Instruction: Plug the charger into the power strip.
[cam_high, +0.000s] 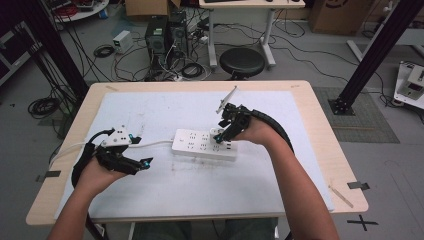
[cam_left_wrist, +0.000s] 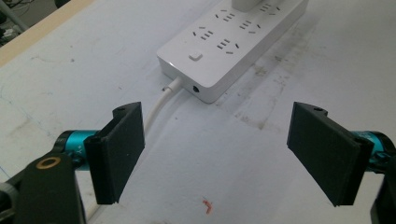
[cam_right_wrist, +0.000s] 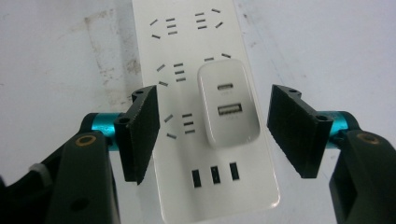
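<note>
We find the white USB charger (cam_right_wrist: 228, 103) seated in a socket of the white power strip (cam_right_wrist: 187, 56), which lies on the white mat (cam_high: 165, 110) near the middle of the table (cam_high: 320, 145); in the high view the charger (cam_high: 218, 134) sits toward the strip's (cam_high: 197, 144) three o'clock end, while the strip's cord (cam_high: 157, 143) runs off at nine o'clock. We judge the plugging-in done, since the charger stands flush on the strip with no prongs showing; our right gripper (cam_right_wrist: 212, 123) straddles it with the jaws spread wide, a clear gap on each side and neither pad touching, so we hold nothing there. Our left gripper (cam_left_wrist: 217, 154) hovers over bare mat at the strip's switch end, its jaws also wide and empty, with the strip (cam_left_wrist: 233, 42) lying at twelve o'clock from it and well clear of the pads. What seems left to us is slight: drawing the right gripper away from the charger, and perhaps pressing the strip's switch (cam_left_wrist: 196, 56), though we cannot tell whether it is on.
</note>
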